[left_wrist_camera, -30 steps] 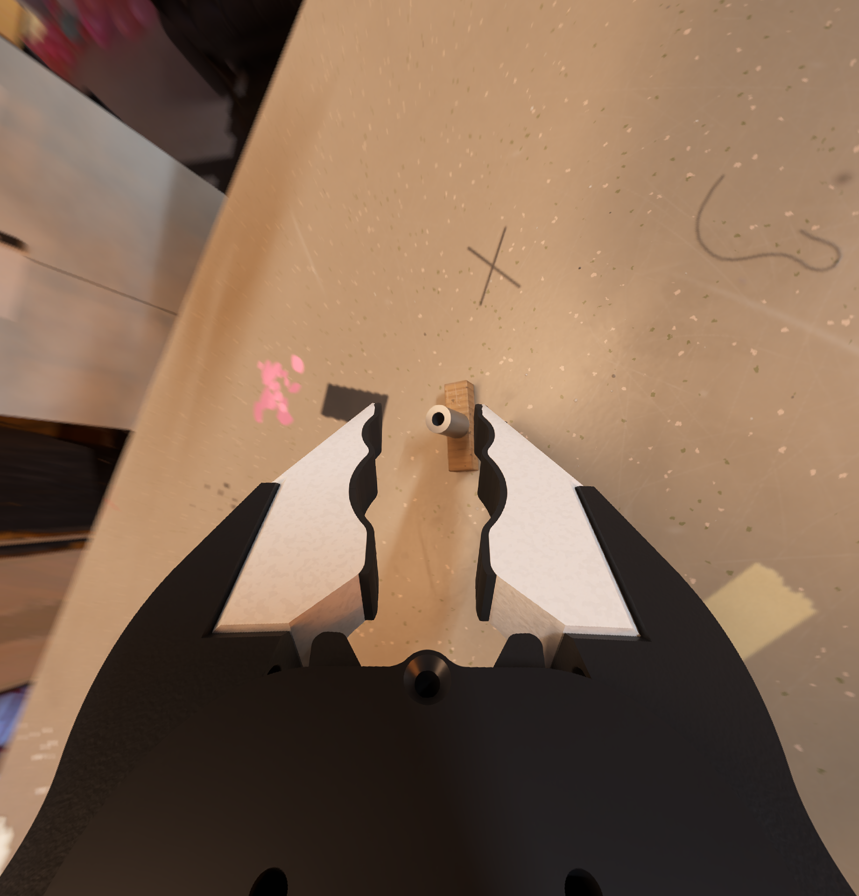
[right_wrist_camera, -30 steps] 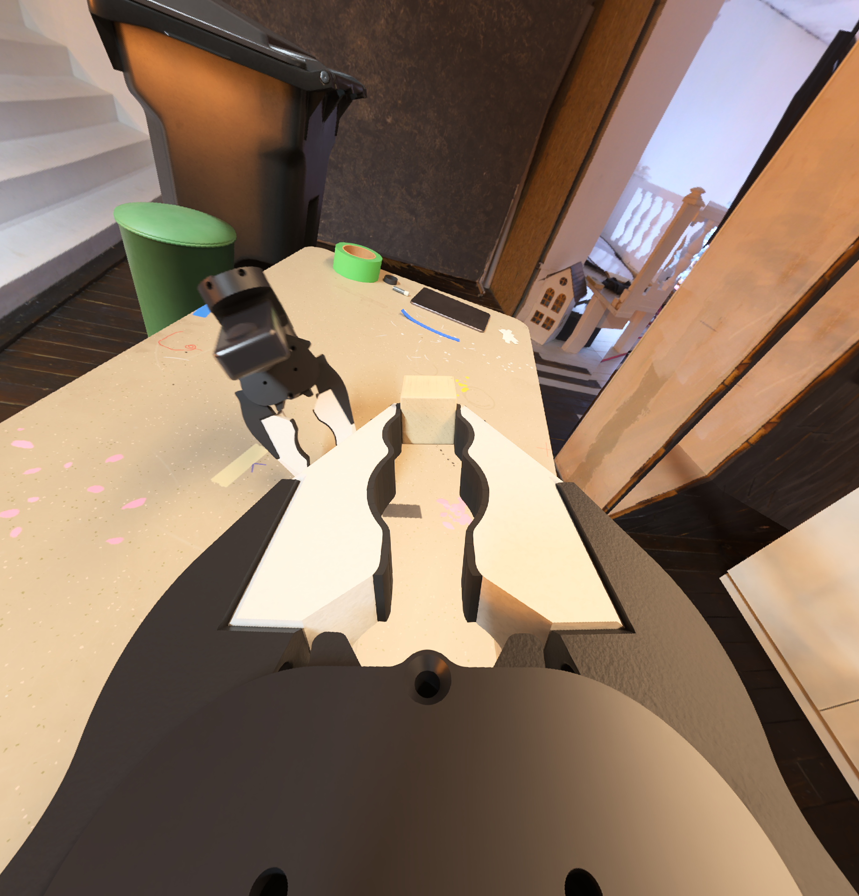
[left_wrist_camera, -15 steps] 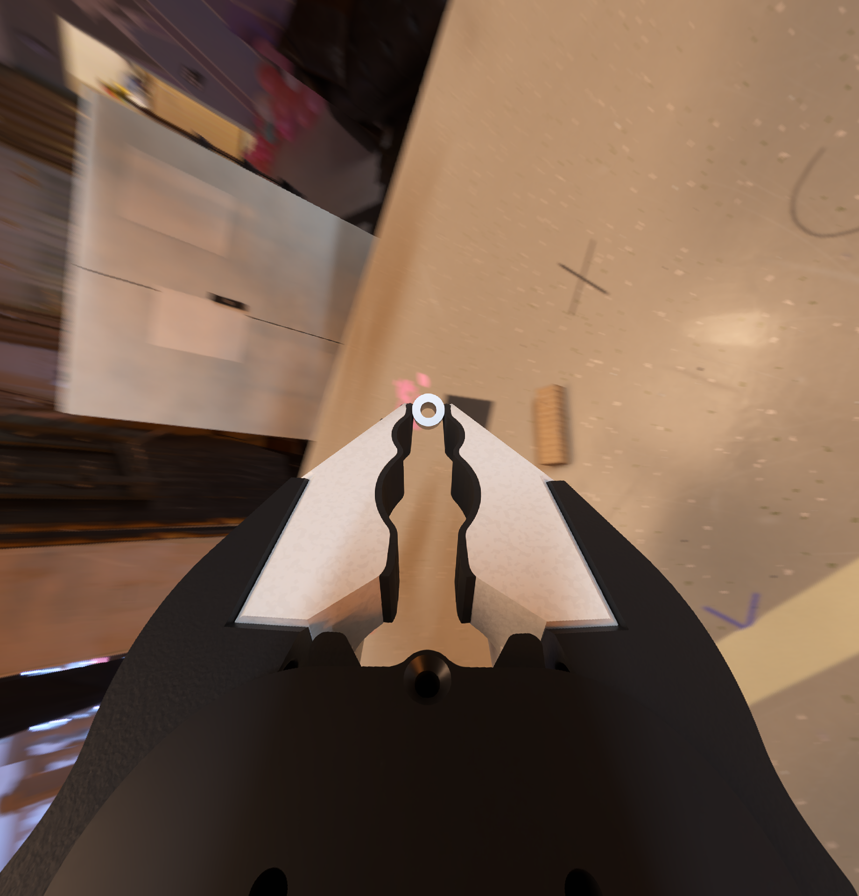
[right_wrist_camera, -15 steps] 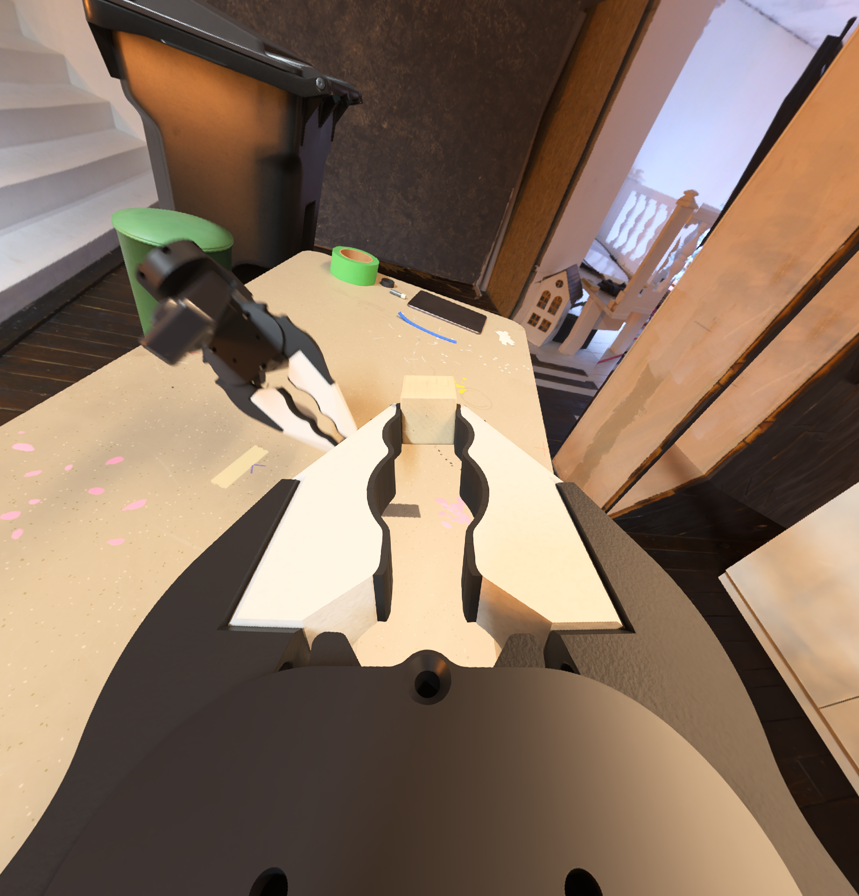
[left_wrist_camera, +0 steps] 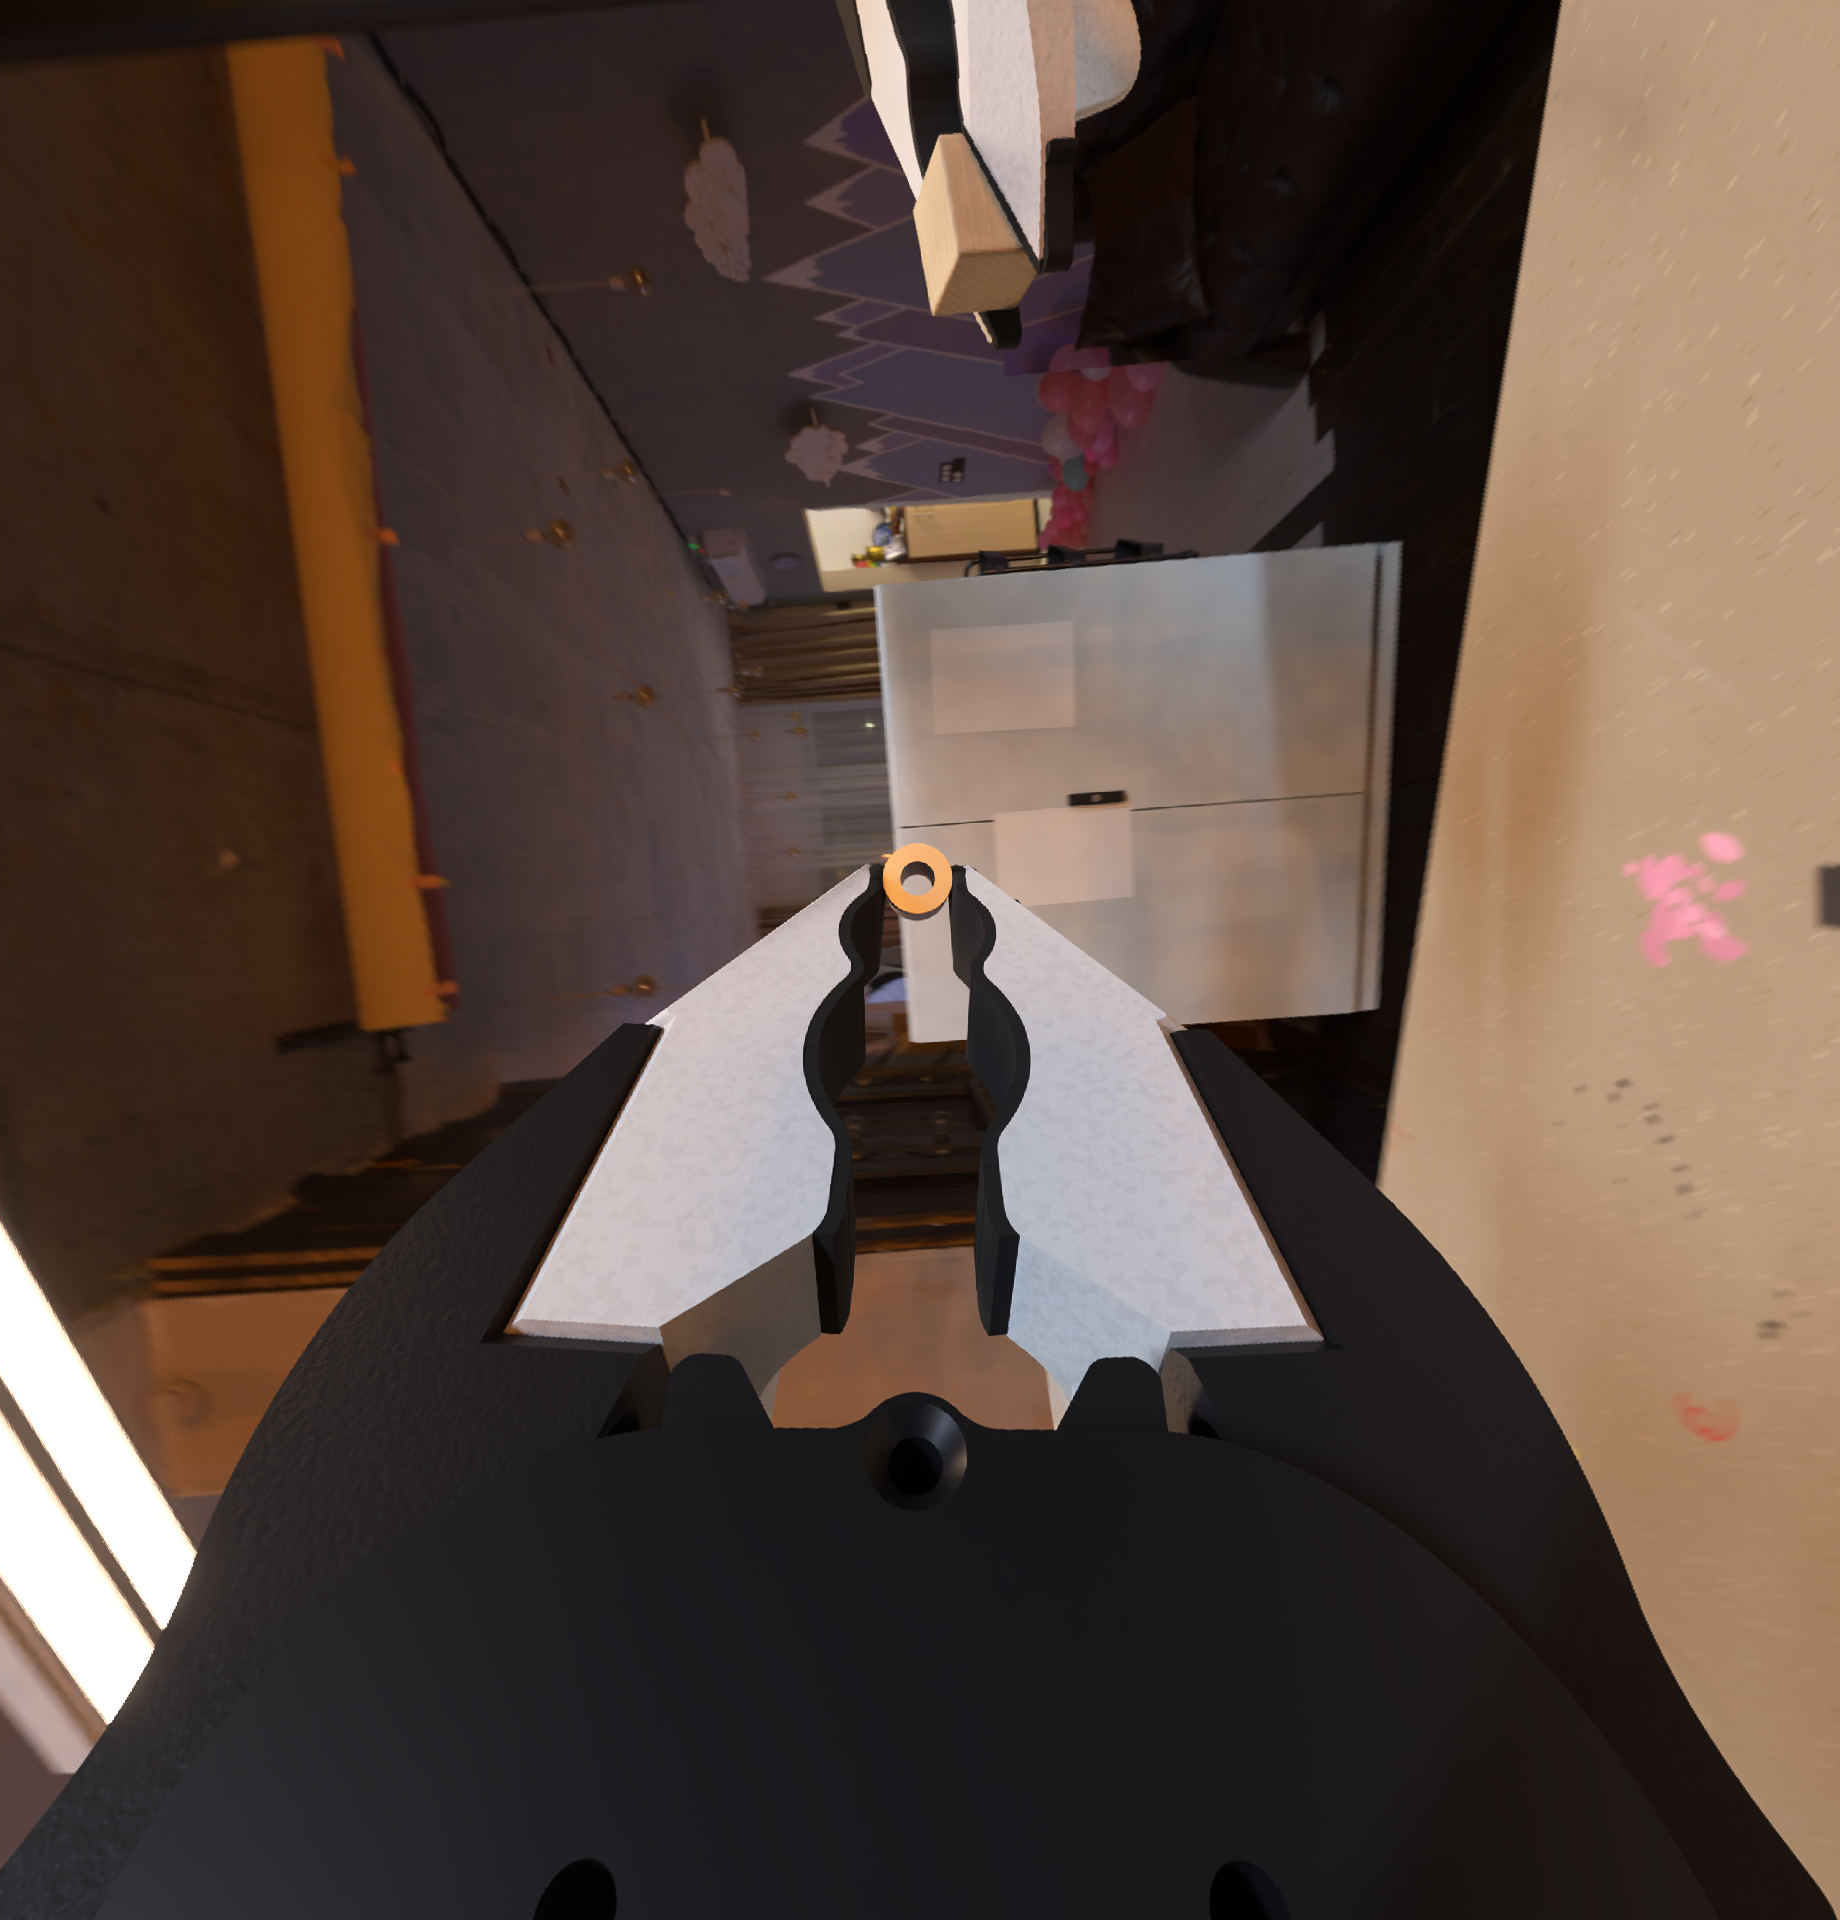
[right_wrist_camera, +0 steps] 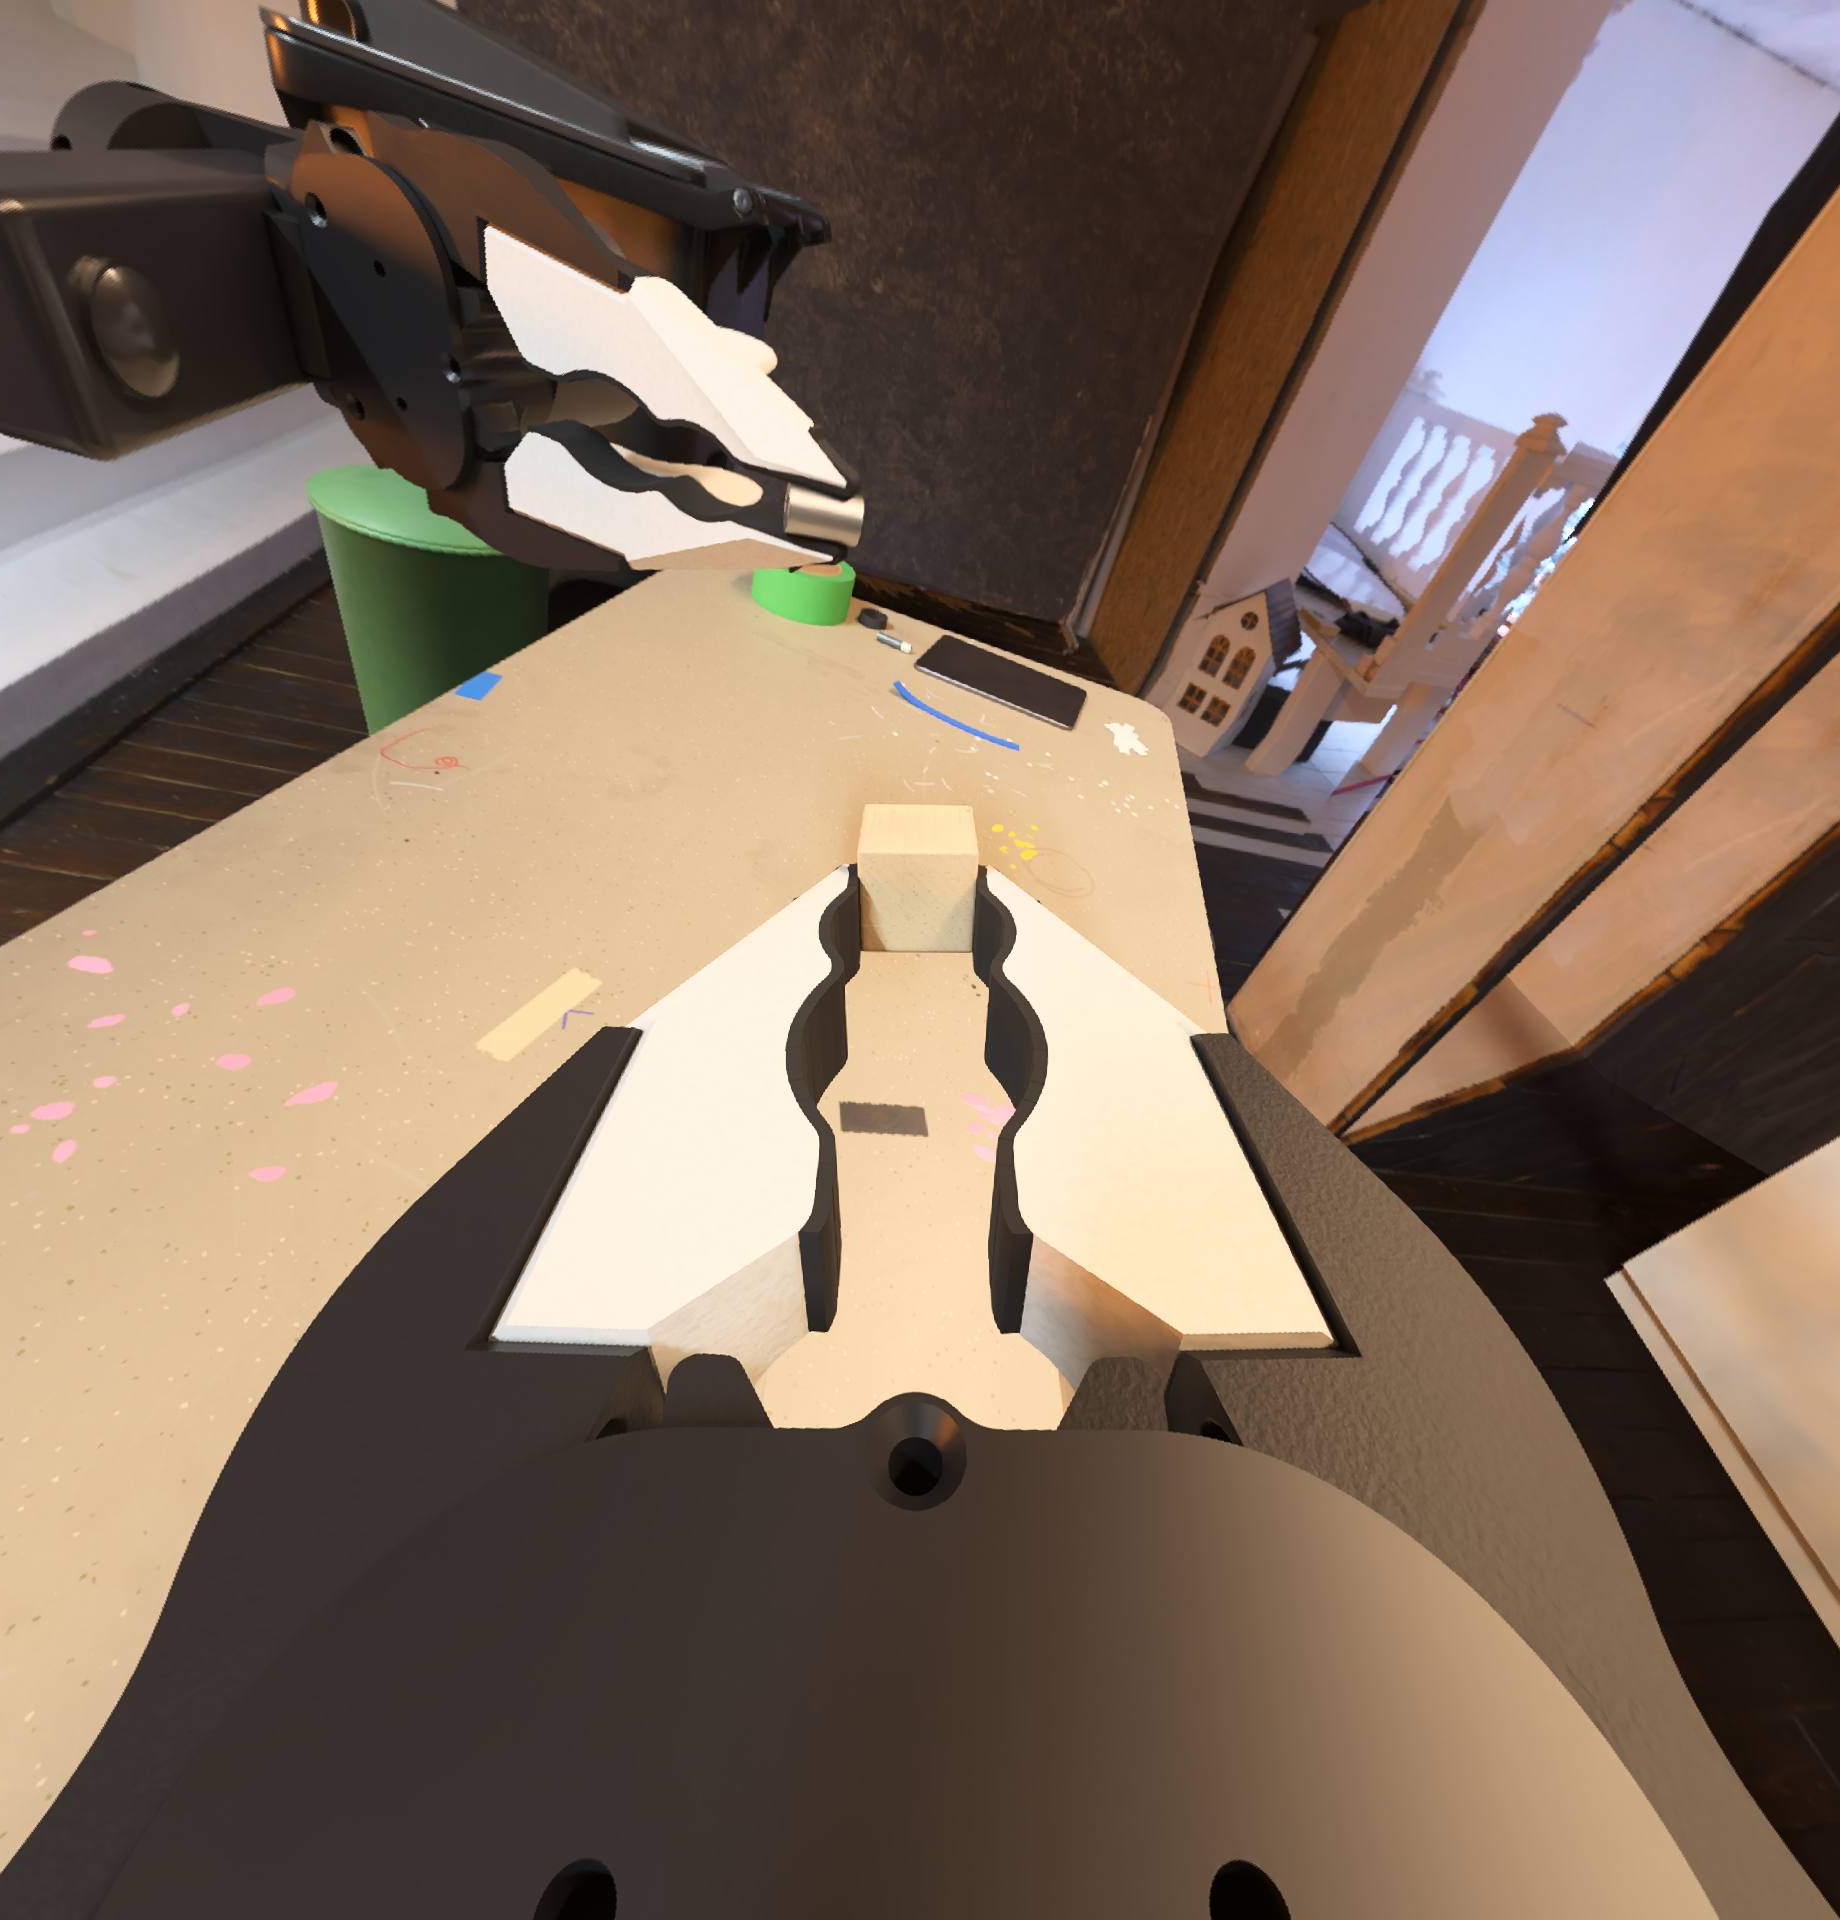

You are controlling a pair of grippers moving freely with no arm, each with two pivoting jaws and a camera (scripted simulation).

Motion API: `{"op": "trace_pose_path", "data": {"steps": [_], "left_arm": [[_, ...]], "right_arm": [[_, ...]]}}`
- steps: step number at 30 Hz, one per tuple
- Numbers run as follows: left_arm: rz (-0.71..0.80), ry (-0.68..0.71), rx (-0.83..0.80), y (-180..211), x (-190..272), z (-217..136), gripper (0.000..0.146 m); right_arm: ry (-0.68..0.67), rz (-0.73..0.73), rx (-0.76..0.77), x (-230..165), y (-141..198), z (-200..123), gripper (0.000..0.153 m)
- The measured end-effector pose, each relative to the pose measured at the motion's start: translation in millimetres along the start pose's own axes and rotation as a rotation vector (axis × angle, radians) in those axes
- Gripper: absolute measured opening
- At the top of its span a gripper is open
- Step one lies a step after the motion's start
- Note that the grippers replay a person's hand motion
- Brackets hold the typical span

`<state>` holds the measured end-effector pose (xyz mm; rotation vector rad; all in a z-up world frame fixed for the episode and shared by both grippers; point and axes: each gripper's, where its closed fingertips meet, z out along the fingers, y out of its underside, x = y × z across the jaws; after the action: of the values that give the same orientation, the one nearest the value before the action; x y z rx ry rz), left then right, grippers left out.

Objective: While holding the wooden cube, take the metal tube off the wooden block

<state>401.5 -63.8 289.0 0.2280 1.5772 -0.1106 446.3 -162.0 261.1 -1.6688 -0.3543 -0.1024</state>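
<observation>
The left gripper (left_wrist_camera: 916, 883) is pinching the metal tube (left_wrist_camera: 916, 881) at its tips — axis pointing forward, lifted well above the table (right_wrist_camera: 583, 831) (wooden block out of view) — while the right gripper (right_wrist_camera: 916, 883) is clamping the wooden cube (right_wrist_camera: 916, 878).

A home craft corner: a paint-flecked worktable (right_wrist_camera: 604, 831) with green tape roll (right_wrist_camera: 802, 594), staircase (right_wrist_camera: 54, 520), balloons (left_wrist_camera: 1087, 416).

right tongs (right_wrist_camera: 916, 883) grip wooden cube (right_wrist_camera: 916, 878); left tongs (right_wrist_camera: 828, 520) pinch metal tube (right_wrist_camera: 822, 516).
</observation>
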Motion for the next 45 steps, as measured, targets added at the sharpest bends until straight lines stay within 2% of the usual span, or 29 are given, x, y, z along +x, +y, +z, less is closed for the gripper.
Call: {"op": "trace_pose_path", "data": {"steps": [5, 9, 33, 45], "left_arm": [[0.171, -0.019, -0.002, -2, -12, 0, 0.012], [0.216, 0.014, -0.024, 0, -11, 4, 0.012], [0.202, 0.178, 0.008, -9, -6, 0, 0.012], [0.273, 0.175, 0.025, -17, -10, -2, 0.012]], "right_arm": [[-0.020, 0.012, 0.047, -1, -5, 0, 0.020], [-0.016, 0.011, 0.050, 0, -6, 3, 0.020], [-0.014, -0.045, 0.009, -5, -8, 7, 0.020], [-0.021, -0.063, -0.012, -10, -12, 6, 0.020]]}}
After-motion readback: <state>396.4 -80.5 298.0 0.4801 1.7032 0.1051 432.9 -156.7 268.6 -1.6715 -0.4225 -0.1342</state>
